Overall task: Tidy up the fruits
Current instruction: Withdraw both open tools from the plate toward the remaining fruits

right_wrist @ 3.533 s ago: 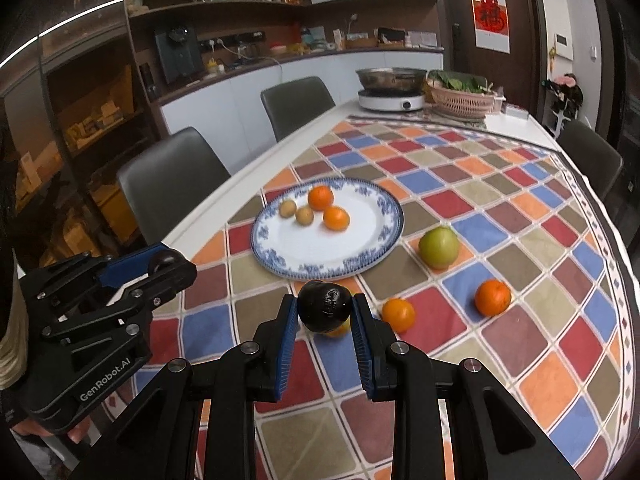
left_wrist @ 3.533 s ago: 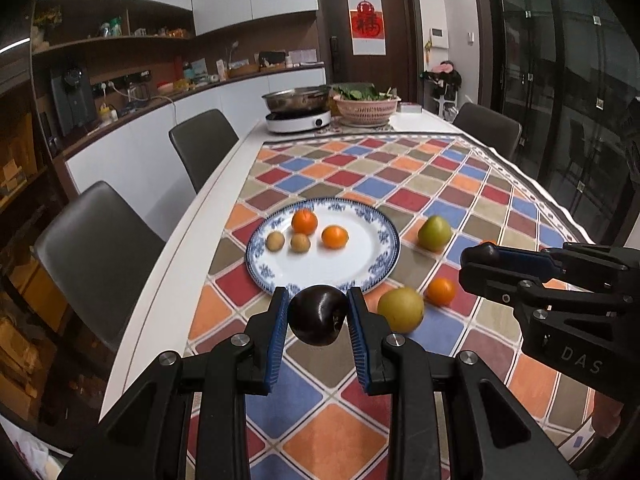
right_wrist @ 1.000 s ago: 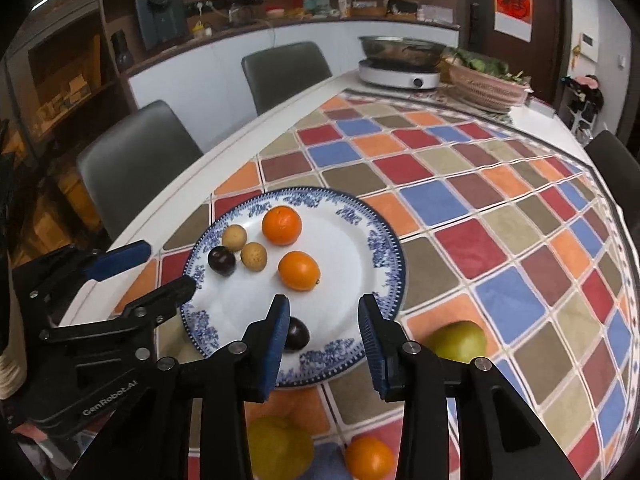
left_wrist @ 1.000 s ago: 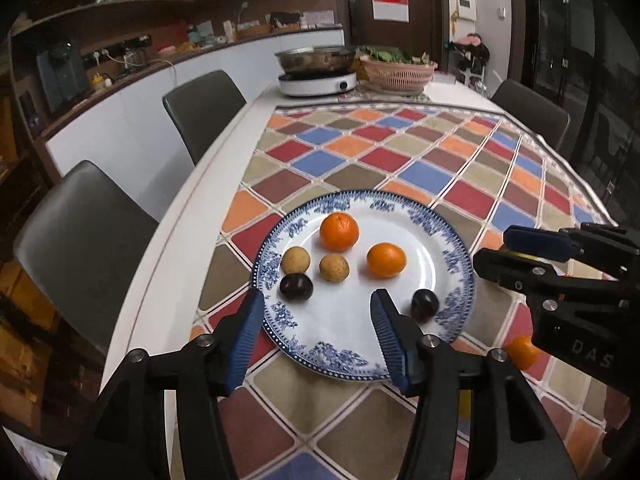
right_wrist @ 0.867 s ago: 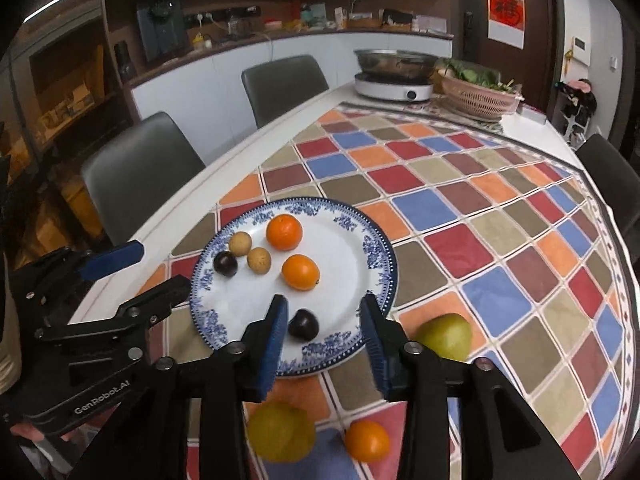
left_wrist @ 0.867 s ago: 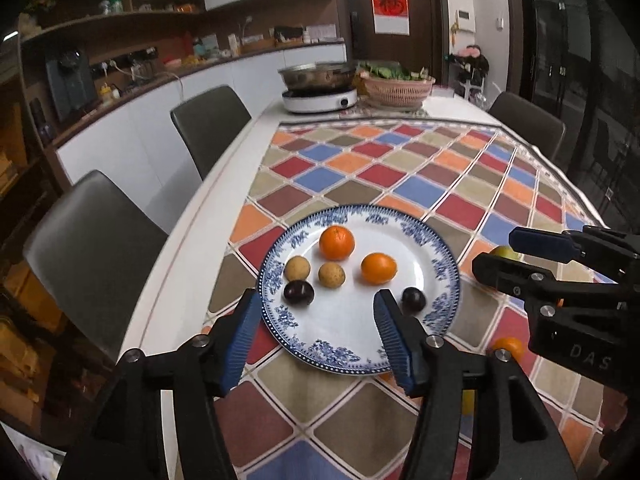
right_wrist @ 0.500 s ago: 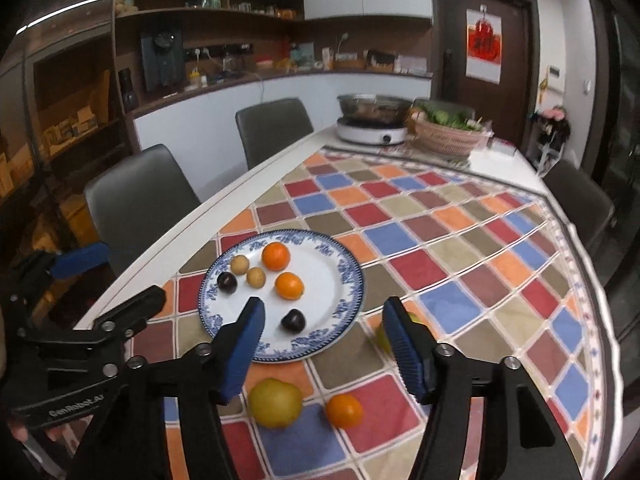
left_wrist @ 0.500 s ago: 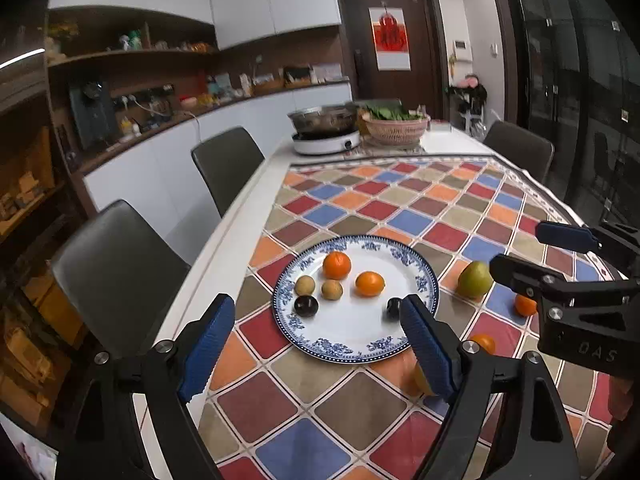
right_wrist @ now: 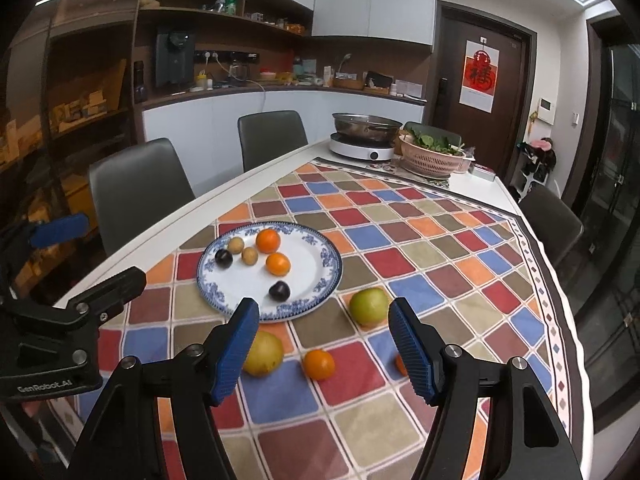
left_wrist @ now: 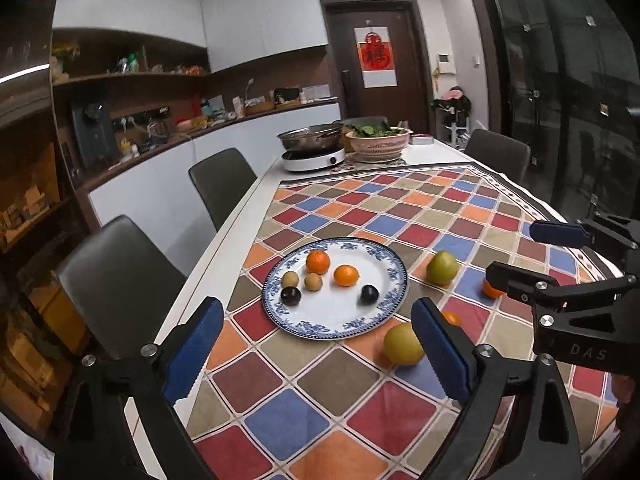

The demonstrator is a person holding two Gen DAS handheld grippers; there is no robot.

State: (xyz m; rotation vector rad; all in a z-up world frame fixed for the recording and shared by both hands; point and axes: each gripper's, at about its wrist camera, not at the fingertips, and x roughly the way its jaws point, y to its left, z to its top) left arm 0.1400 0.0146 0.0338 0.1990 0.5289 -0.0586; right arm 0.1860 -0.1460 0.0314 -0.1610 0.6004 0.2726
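A blue-rimmed white plate [left_wrist: 384, 312] [right_wrist: 320, 284] on the checkered cloth holds two oranges, two small brown fruits and two dark plums [left_wrist: 369, 294] [right_wrist: 279, 291]. On the cloth beside the plate lie a green apple [left_wrist: 441, 267] [right_wrist: 369, 306], a yellow fruit [left_wrist: 403, 344] [right_wrist: 263, 353] and small oranges [right_wrist: 319, 364]. My left gripper [left_wrist: 316, 348] is wide open and empty, held above the table's near edge. My right gripper [right_wrist: 325, 350] is wide open and empty, above the loose fruit.
A cooker with a steel pot [left_wrist: 312, 146] and a pink basket of greens [left_wrist: 378, 142] stand at the table's far end. Dark chairs [left_wrist: 116, 280] line the left side, and one stands at the far right [right_wrist: 552, 224].
Both grippers have let go of their dark plums onto the plate, opened wider, and drawn back and up from the plate.
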